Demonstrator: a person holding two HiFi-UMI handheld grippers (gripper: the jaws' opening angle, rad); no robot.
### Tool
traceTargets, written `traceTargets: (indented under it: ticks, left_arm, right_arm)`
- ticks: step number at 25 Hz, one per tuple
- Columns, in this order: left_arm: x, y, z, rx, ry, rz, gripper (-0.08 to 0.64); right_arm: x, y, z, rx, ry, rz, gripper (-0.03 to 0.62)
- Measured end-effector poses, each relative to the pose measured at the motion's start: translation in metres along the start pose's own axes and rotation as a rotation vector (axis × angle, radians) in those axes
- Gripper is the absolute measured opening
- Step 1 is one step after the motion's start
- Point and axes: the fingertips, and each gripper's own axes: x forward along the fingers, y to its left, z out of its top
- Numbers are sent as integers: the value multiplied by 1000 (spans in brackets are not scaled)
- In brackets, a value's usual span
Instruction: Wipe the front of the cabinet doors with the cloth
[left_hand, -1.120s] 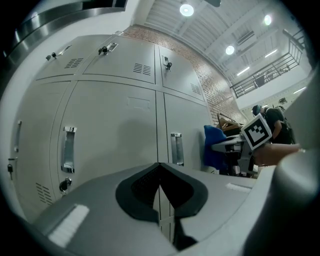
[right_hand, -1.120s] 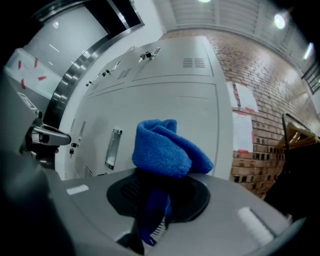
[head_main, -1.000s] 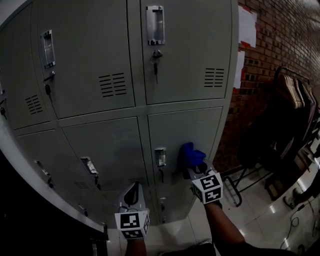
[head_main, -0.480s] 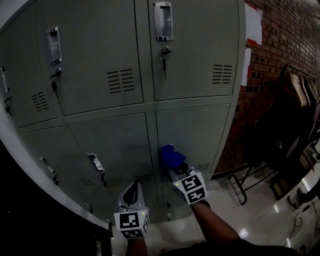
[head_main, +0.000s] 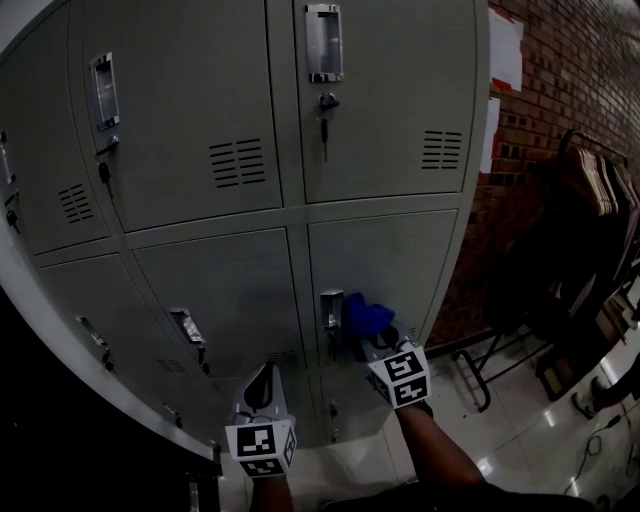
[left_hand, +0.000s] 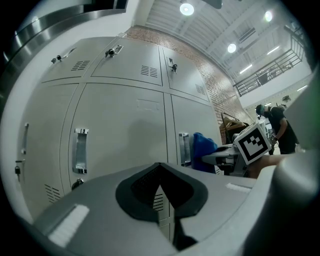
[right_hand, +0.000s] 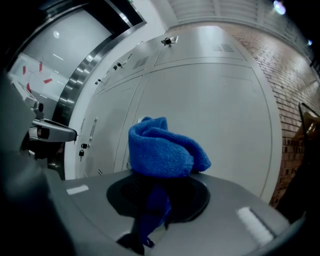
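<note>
Wiping step is proceeding: R gripper (right_hand: 157, 200), clenched on blue cloth (right_hand: 162, 147), is holding it to lower-centre locker door (head_main: 390, 255) beside handle (head_main: 331, 308), while L gripper (left_hand: 160, 197) is idling closed, empty, at bottom centre; next move, in my judgement, is calling for sweep across door w/ steady contact.

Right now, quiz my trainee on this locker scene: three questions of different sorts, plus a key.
1. True or false: the left tongs grip the blue cloth.
2. In the head view, the cloth sits on which side of the nearest locker handle? A left, B right, C above.
3. Fill in: the wall beside the lockers is made of ____.
Key: 1 false, the right tongs grip it; 2 B; 3 brick.
</note>
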Motion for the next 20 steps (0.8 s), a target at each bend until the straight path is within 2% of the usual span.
traceTargets:
  ticks: [16, 20]
  left_arm:
    - [7, -15, -2, -2, 3, -28, 15]
    - [8, -17, -1, -3, 3, -29, 15]
  right_arm:
    - [-43, -108, -31, 44, 49, -236, 81]
    - [-50, -126, -36, 21, 61, -272, 83]
